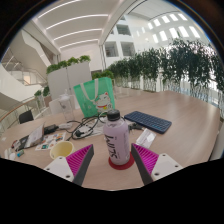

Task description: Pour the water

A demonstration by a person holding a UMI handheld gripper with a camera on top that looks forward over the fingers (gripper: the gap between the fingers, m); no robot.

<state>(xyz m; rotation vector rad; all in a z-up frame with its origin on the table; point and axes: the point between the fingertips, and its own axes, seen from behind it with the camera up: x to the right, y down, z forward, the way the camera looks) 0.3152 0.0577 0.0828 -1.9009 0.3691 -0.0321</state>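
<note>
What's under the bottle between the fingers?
The bottle stands on a red coaster, only its front rim showing; the rest is covered. The fingers sit open either side.

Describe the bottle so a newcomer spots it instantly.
On the round wooden table, look just ahead of the tongs, whose open fingers flank it. There the bottle stands upright on a red coaster: clear plastic, white cap, purple label, unlike the flat dark tablet beyond.

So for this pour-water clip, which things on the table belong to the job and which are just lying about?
Part of the job:
- bottle, standing between the open gripper fingers, a gap at each side
- yellow cup, likely the pour target

Lying about:
- dark tablet
- cables
- green object beyond the bottle
</note>
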